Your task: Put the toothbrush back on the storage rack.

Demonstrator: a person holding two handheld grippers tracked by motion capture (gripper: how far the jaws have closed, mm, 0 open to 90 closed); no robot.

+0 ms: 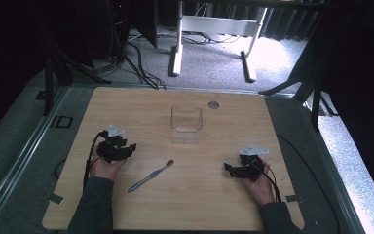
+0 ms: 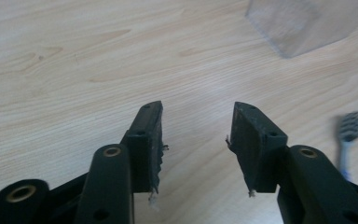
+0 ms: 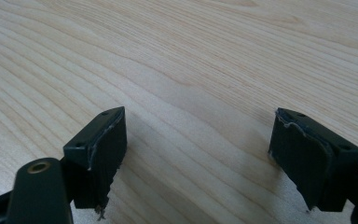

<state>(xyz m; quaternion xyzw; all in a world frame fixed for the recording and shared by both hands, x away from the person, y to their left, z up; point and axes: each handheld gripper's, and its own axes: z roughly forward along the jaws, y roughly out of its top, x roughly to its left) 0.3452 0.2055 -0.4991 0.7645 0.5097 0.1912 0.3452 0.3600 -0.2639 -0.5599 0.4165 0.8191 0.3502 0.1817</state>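
Toothbrush (image 1: pixel 150 176) lies just right of the left gripper (image 1: pixel 130 148), whose gaping, empty jaws should straddle its handle squarely before closing

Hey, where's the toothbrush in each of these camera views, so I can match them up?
High view: the toothbrush lies slantwise on the table, between the two hands, in front of the clear box.
Left gripper view: its bristle head is at the right edge, blurred, beyond the right-hand jaw.
Right gripper view: not in it.
Shared landmark: the clear box, top right in the left gripper view.
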